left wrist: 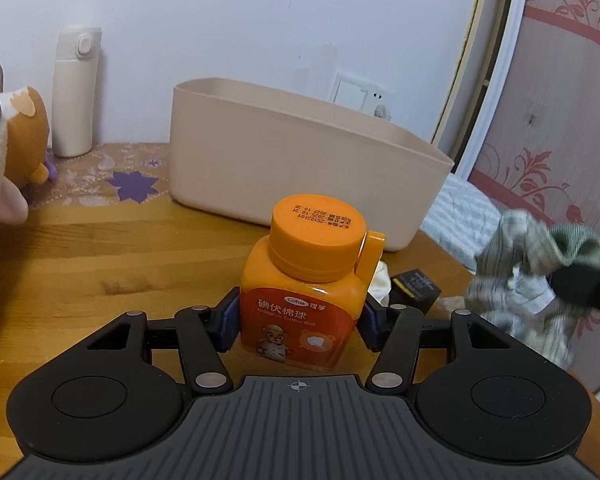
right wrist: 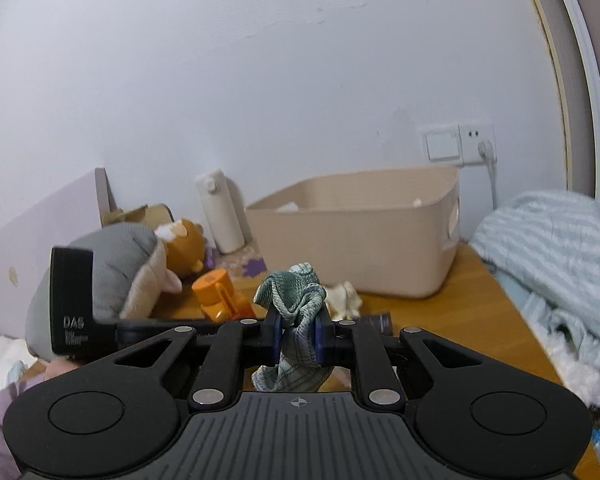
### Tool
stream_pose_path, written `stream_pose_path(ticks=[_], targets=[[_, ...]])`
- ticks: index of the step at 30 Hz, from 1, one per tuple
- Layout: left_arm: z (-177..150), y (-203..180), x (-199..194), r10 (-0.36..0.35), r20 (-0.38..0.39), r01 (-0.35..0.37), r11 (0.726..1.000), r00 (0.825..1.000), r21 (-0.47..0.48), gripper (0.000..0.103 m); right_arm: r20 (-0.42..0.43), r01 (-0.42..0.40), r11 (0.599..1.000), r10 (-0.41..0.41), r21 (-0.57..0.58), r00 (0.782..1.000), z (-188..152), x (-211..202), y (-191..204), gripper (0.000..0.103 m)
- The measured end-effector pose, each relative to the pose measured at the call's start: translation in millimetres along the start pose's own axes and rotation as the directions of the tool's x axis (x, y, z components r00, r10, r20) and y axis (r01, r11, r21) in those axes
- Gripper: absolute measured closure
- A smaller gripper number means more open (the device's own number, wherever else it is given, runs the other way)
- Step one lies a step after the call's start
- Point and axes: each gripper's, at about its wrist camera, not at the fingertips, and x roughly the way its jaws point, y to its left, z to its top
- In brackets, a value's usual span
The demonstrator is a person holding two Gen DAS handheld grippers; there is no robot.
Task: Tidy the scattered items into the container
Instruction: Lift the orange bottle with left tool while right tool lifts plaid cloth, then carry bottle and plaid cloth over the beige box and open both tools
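My left gripper (left wrist: pixel 298 326) is shut on an orange bottle of iodophor cotton balls (left wrist: pixel 304 292), held upright above the wooden table (left wrist: pixel 100 264), in front of the beige container (left wrist: pixel 300 164). My right gripper (right wrist: pixel 298 340) is shut on a crumpled green patterned cloth (right wrist: pixel 296 300), which also shows blurred at the right of the left wrist view (left wrist: pixel 532 272). The container (right wrist: pixel 360 236) stands ahead of the right gripper, with small pale things inside. The orange bottle (right wrist: pixel 220 296) also shows in the right wrist view, left of the cloth.
A plush toy (right wrist: pixel 140 264) lies at the left. A cream flask (left wrist: pixel 74 92) stands by the wall. A small dark box (left wrist: pixel 416 286) and a cream crumpled item (right wrist: pixel 342 298) lie on the table. Striped bedding (right wrist: pixel 556 264) is at the right.
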Motion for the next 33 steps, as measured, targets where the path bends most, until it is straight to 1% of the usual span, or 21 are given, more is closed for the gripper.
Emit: stream_pose_path(ticks=[4,7,14,20,28,33], targets=[[5,1,-7,0.005,0.009,-0.005,1.0,1.0,-0.009,0.045,0.03,-0.017,1.0,0.018,-0.014,0.999,13,-5,6,0.089],[11,1,-13,0.007,0.02,-0.007,1.0,1.0,-0.01,0.045,0.046,-0.008,0.999,0.01,-0.044,0.999,22,-7,12,0.089],[36,-5,-24,0.018,0.056,-0.019,1.0,0.998,0.019,0.045,0.051,-0.003,0.998,0.007,-0.07,0.999,41,-2,16,0.089],[61,-12,-25,0.014,0.081,-0.017,0.999,0.997,0.041,0.045,0.041,-0.001,0.997,0.005,-0.082,0.999,61,8,12,0.089],[93,-22,-20,0.019,0.114,-0.027,0.997,0.993,0.077,0.045,0.099,0.027,0.993,-0.016,-0.118,0.995,95,11,1,0.089],[115,-28,-11,0.033,0.131,-0.046,0.994,0.991,0.101,0.045,0.11,0.048,0.994,-0.037,-0.102,0.993,115,20,-15,0.089]])
